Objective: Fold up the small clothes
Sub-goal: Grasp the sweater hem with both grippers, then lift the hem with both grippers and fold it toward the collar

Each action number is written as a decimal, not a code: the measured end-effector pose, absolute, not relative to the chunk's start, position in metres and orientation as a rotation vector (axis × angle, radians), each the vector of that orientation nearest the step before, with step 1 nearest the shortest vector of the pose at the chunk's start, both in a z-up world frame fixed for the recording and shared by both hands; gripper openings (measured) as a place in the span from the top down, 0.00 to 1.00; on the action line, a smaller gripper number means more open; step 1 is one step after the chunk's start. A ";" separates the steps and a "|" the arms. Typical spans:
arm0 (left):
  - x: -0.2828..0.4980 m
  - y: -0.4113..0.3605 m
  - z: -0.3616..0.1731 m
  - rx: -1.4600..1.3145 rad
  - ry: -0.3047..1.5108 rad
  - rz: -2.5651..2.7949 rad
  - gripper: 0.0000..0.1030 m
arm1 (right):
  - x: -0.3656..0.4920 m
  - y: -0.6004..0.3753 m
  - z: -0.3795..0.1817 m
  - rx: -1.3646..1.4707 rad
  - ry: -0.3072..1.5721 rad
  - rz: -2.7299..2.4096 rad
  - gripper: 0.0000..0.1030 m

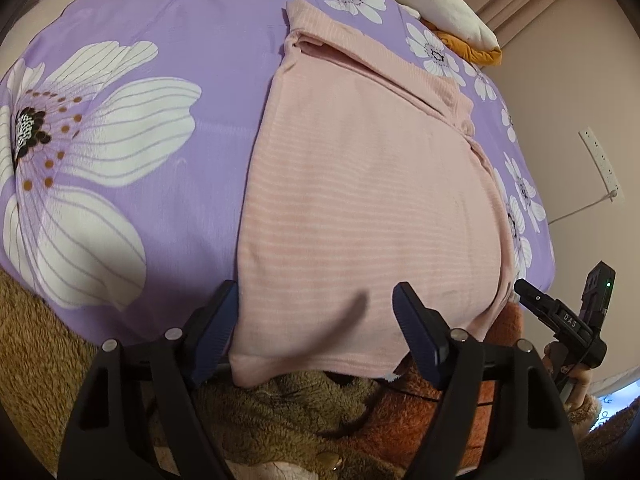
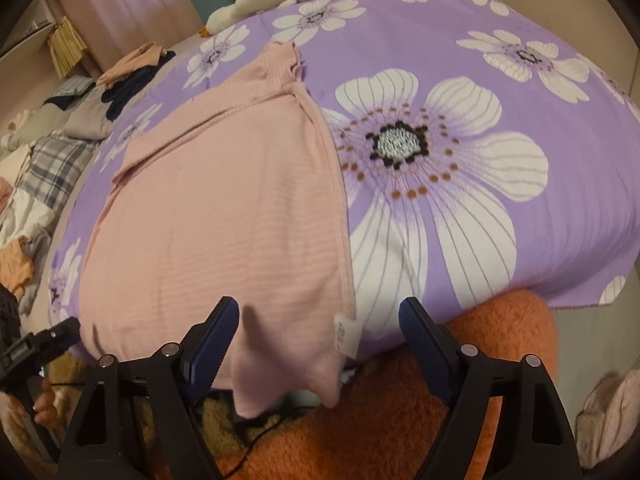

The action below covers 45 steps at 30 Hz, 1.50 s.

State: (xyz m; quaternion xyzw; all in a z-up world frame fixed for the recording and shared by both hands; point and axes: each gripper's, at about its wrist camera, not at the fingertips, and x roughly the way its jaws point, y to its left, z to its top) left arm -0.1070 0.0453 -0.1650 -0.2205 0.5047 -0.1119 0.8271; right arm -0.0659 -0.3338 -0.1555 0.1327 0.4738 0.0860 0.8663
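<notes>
A pink ribbed garment (image 1: 360, 184) lies flat on the purple flowered sheet (image 1: 168, 60), its sides folded in and its near hem hanging over the bed's front edge. My left gripper (image 1: 320, 308) is open and empty, its jaws straddling the near left hem. My right gripper (image 2: 320, 320) is open and empty, over the near right corner of the garment (image 2: 224, 208), where a white label (image 2: 344, 332) sticks out. The right gripper also shows at the left wrist view's right edge (image 1: 560, 312).
A white and orange plush toy (image 1: 452, 12) lies at the bed's far end. Folded and loose clothes (image 2: 60, 132) lie on the left of the right wrist view. Brown and orange fuzzy fabric (image 2: 400, 420) is below the bed edge. A wall socket strip (image 1: 602, 164) is at the right.
</notes>
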 end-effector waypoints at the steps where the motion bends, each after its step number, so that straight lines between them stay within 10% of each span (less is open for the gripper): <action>1: -0.108 0.044 -0.166 -0.464 1.076 -0.239 0.25 | -0.066 -0.334 -0.157 0.282 0.998 0.182 0.19; 17: -0.111 0.029 -0.175 -0.380 1.130 -0.228 0.31 | -0.069 -0.327 -0.178 0.332 1.075 0.288 0.35; 21: -0.112 0.026 -0.178 -0.369 1.130 -0.214 0.37 | -0.072 -0.329 -0.176 0.333 1.069 0.324 0.61; 25: -0.114 0.031 -0.179 -0.365 1.129 -0.167 0.63 | -0.073 -0.336 -0.168 0.395 1.058 0.366 0.89; 29: -0.118 0.037 -0.177 -0.400 1.118 -0.176 0.88 | -0.079 -0.334 -0.154 0.389 1.022 0.395 0.90; 45: -0.116 0.044 -0.113 -0.553 0.911 -0.360 0.92 | -0.075 -0.336 -0.086 0.457 0.790 0.571 0.91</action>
